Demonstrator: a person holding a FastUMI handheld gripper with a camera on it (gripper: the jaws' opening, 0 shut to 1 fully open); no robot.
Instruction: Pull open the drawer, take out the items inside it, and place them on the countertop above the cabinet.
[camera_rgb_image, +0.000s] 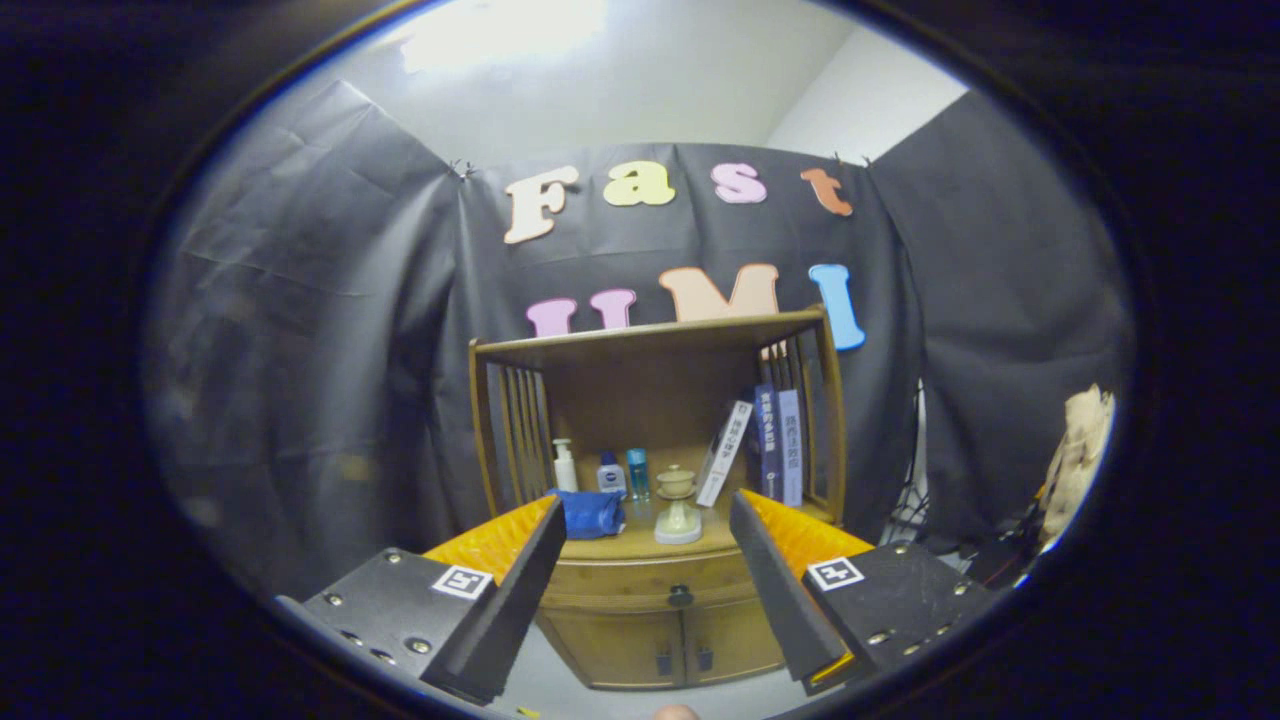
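The tool stands wide open and holds nothing; its two fingers frame the small wooden cabinet with an open shelf on top, which is well beyond them. The wooden drawer with a dark round knob sits flush under the worktop, so it looks closed. Below it are two small doors.

On the worktop lie a crumpled blue cloth at the front left edge and a cream ceramic stand with a lidded cup near the front middle. Toward the back edge stand a white pump bottle, a small white and blue bottle and a light blue bottle. Some upright books are at the right edge.

This scene fits two stages: the drawer is closed with its items inside, or the items are out on the worktop and the drawer is shut again. The pictures do not settle which one.
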